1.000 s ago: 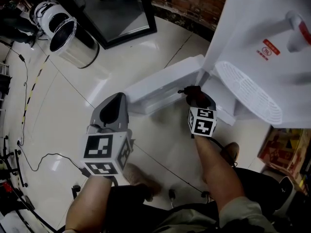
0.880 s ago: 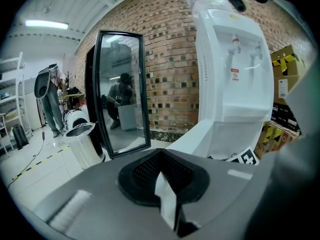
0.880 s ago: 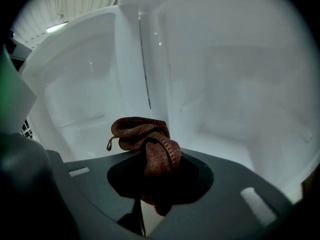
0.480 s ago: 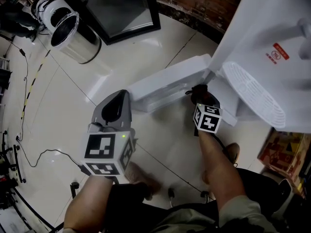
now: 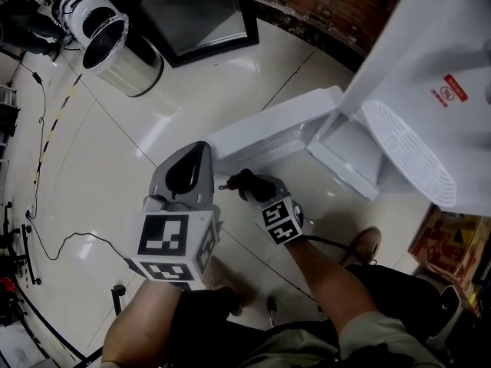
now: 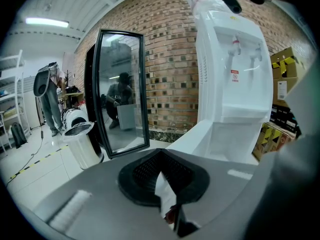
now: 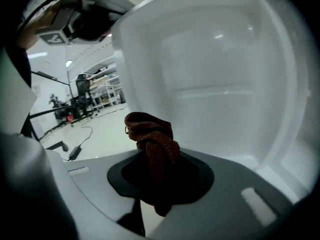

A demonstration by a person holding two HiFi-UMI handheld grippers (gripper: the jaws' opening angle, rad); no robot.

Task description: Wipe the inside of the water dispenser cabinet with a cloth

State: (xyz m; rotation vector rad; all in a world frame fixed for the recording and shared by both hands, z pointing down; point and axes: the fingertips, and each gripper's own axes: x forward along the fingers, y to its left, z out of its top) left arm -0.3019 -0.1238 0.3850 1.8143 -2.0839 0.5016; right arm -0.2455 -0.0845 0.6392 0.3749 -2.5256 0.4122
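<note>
Right gripper (image 5: 247, 184): fingers closed on a bunched dark red knit cloth (image 7: 152, 144), and the wad stands up out of the grip. The gripper sits low over the floor (image 5: 115, 152), aimed at the inner face of the swung-out white door (image 5: 268, 129) of the dispenser (image 5: 430, 60). In the right gripper view that recessed face fills the frame, with its raised rim curving down the left side and along the bottom. The cloth is near the face; contact cannot be told. The dispenser body stands well off to the right in the head view. Left gripper (image 5: 198, 152): fingers fully together, nothing held, tips just short of the door's free end and close beside the right gripper. Past the door's free end the floor runs open as far as the bin (image 5: 123, 56) and the black-framed mirror (image 5: 199, 14) by the brick wall (image 5: 322, 2). A cable (image 5: 69, 240) lies on the floor left of the left gripper. Cartons (image 5: 441, 236) sit beside the dispenser at the right edge.
</note>
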